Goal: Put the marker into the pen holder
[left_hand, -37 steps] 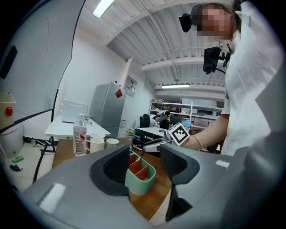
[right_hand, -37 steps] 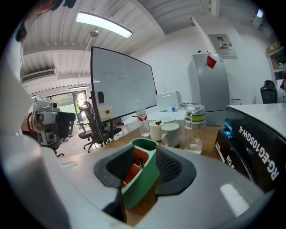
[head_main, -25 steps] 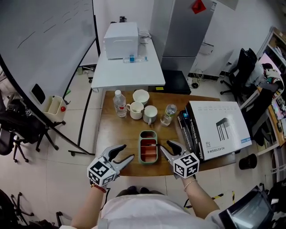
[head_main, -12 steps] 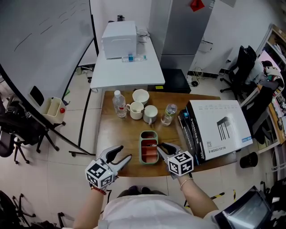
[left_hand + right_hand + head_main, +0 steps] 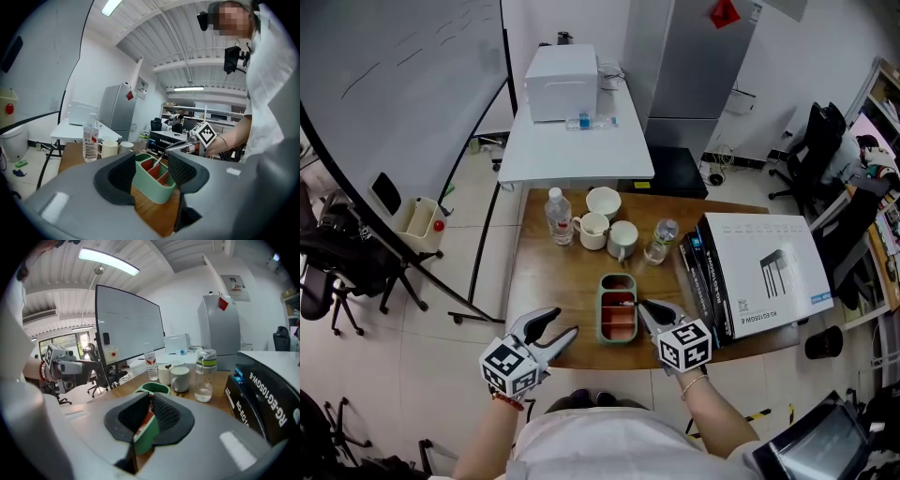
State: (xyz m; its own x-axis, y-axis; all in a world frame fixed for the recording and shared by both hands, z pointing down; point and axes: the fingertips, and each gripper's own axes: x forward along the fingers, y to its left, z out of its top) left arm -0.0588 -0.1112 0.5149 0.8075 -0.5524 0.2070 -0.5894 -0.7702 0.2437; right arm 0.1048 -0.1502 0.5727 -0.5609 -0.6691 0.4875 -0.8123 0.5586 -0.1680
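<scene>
marker already sits in the holder, right claw closed on nothing at its right rim, left claw apart, empty, task looks done.

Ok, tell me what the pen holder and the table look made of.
Pen holder: looks like moulded plastic, matte green outside, reddish inside; smooth even walls, rounded corners.
Table: wood or wood-look laminate, brown with faint grain; cannot tell which.
</scene>
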